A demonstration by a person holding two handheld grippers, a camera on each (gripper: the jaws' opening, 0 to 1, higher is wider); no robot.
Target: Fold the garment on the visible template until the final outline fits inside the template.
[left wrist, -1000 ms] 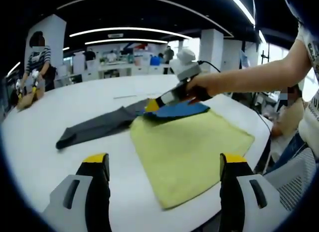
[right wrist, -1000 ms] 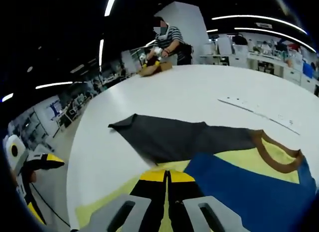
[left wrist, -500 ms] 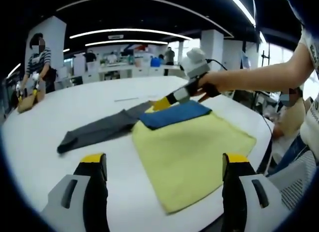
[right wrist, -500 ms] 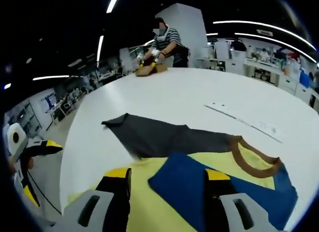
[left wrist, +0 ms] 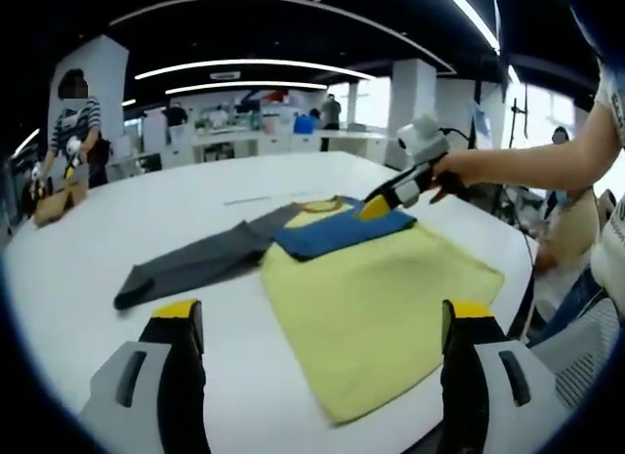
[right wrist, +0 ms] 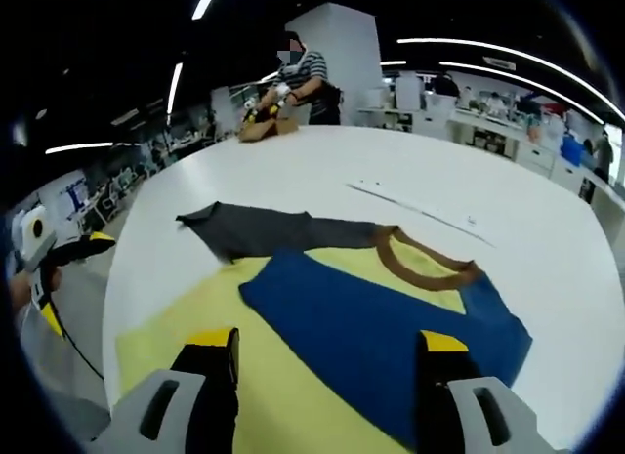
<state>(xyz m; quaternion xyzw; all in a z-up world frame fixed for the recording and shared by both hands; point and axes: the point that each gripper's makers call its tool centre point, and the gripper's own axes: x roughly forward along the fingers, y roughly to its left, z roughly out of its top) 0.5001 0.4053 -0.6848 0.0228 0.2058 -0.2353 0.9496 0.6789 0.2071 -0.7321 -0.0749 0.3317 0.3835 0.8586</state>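
Note:
A garment lies flat on the white round table. Its yellow body faces me, a blue sleeve is folded across the top, and a grey sleeve stretches out to the left. In the right gripper view the blue sleeve covers the yellow body below the brown collar, with the grey sleeve beyond. My left gripper is open, short of the garment's near edge. My right gripper is open just above the blue sleeve, holding nothing.
A thin pale strip lies on the table beyond the collar. A person works with a brown cloth at the far edge. My left gripper shows at the table's edge. Desks and pillars fill the background.
My right gripper has opened, let go of the blue sleeve and drawn back to the right. The blue sleeve now lies folded over the yellow body. The left gripper has barely moved.

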